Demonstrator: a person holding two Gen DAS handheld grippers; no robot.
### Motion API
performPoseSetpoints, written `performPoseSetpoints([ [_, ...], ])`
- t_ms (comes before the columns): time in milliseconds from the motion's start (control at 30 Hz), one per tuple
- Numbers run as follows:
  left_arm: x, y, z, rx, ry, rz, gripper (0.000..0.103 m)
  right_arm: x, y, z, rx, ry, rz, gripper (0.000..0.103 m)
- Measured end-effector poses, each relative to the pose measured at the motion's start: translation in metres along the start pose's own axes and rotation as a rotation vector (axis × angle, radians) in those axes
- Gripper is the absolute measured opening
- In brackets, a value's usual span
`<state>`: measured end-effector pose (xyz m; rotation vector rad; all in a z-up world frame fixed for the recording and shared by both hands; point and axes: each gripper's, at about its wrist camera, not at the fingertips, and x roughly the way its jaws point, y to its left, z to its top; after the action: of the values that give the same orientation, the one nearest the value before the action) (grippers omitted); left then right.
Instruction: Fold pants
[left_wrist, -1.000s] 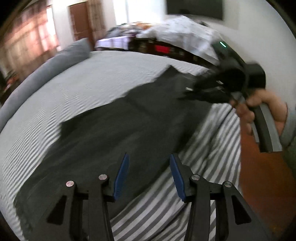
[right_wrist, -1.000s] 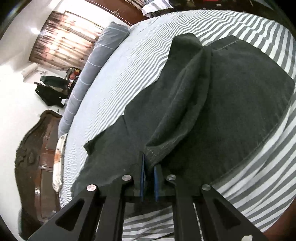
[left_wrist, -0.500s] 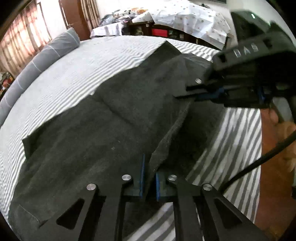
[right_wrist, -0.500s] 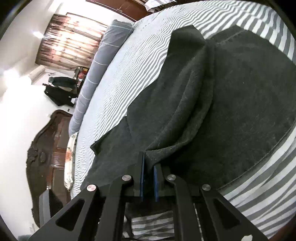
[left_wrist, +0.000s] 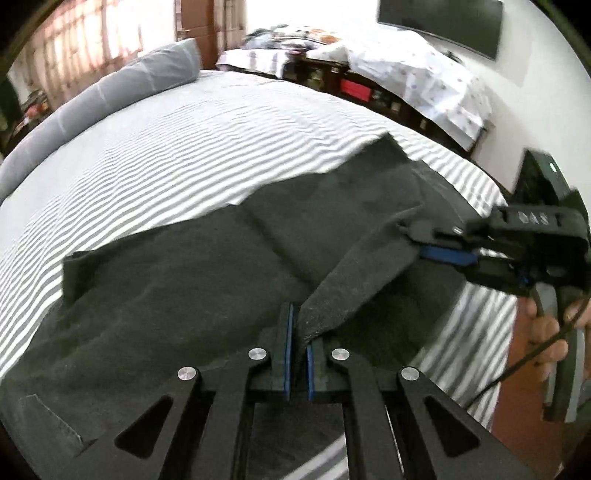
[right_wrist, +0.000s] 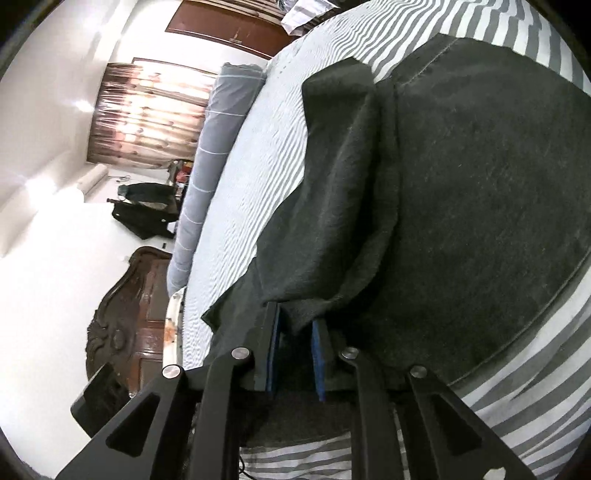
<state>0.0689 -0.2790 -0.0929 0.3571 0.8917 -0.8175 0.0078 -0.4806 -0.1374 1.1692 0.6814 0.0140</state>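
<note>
Dark charcoal soft-fabric pants (left_wrist: 192, 295) lie spread on the grey-and-white striped bed (left_wrist: 184, 147). Our left claw (left_wrist: 299, 354) is pinched narrow on a raised edge of the cloth; our right claw (right_wrist: 295, 358) sits slightly wider, with a fold of fabric between its blue pads (right_wrist: 318, 354). We judge the cloth limp, light, non-slippery; best held at hems. No containers in sight.

A striped bed (left_wrist: 207, 155) carries dark pants (left_wrist: 177, 302) and, seemingly, a grey bolster (left_wrist: 110, 92).
</note>
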Motion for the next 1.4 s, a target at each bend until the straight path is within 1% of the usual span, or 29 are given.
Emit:
performPoseSetpoints([
  [33,0.000,0.004,0.000,-0.012,-0.002,0.008,0.006,-0.001,-0.002,0.001,0.008,-0.004,-0.009,0.025],
  [100,0.002,0.013,0.001,-0.045,0.005,0.011,0.006,-0.006,-0.005,0.007,0.008,-0.042,-0.082,0.029],
  [167,0.005,0.025,0.000,-0.091,0.018,0.002,0.006,-0.011,-0.013,0.018,0.034,-0.084,-0.097,0.029],
  [200,0.006,0.027,0.000,-0.099,0.023,0.002,0.006,-0.012,-0.016,0.023,0.042,-0.099,-0.123,0.029],
  [233,0.007,0.028,0.000,-0.097,0.023,0.005,0.006,-0.012,-0.019,0.029,0.046,-0.111,-0.144,0.028],
  [400,0.011,0.029,-0.001,-0.091,0.023,0.002,0.006,-0.005,-0.019,0.069,0.047,-0.162,-0.176,0.026],
  [467,0.011,0.031,-0.002,-0.094,0.023,0.000,0.006,0.000,-0.019,0.083,0.054,-0.173,-0.193,0.022],
  [533,0.011,0.032,-0.003,-0.093,0.024,-0.002,0.006,0.004,-0.021,0.093,0.057,-0.174,-0.208,0.015],
  [567,0.011,0.032,-0.003,-0.090,0.024,-0.001,0.006,0.006,-0.021,0.098,0.057,-0.175,-0.216,0.013],
  [633,0.012,0.032,-0.003,-0.088,0.029,0.000,0.006,0.008,-0.023,0.105,0.062,-0.179,-0.229,0.007],
  [733,0.009,0.030,-0.003,-0.085,0.028,0.000,0.006,0.000,-0.016,0.106,0.047,-0.197,-0.243,0.004],
  [867,0.003,0.014,-0.004,-0.032,0.030,-0.011,0.006,-0.031,0.005,0.102,-0.029,-0.264,-0.286,0.004],
  [967,0.003,-0.011,-0.007,0.051,0.041,-0.027,0.006,-0.065,0.010,0.099,-0.077,-0.311,-0.342,0.003],
  [1000,0.004,-0.022,-0.009,0.093,0.045,-0.029,0.006,-0.074,0.009,0.097,-0.088,-0.318,-0.370,0.003],
  [1067,0.008,-0.042,-0.017,0.186,0.057,-0.011,0.006,-0.089,0.000,0.091,-0.097,-0.321,-0.435,0.003],
  [1133,0.016,-0.057,-0.028,0.264,0.084,0.006,0.006,-0.096,-0.011,0.085,-0.087,-0.310,-0.484,0.003],
  [1200,0.023,-0.063,-0.036,0.310,0.107,0.005,0.006,-0.100,-0.024,0.078,-0.072,-0.296,-0.506,0.003],
  [1300,0.024,-0.074,-0.041,0.379,0.102,0.025,0.006,-0.099,-0.032,0.070,-0.093,-0.281,-0.561,0.003],
  [1400,0.017,-0.078,-0.039,0.371,0.091,-0.019,0.006,-0.100,-0.028,0.069,-0.103,-0.302,-0.563,0.003],
])
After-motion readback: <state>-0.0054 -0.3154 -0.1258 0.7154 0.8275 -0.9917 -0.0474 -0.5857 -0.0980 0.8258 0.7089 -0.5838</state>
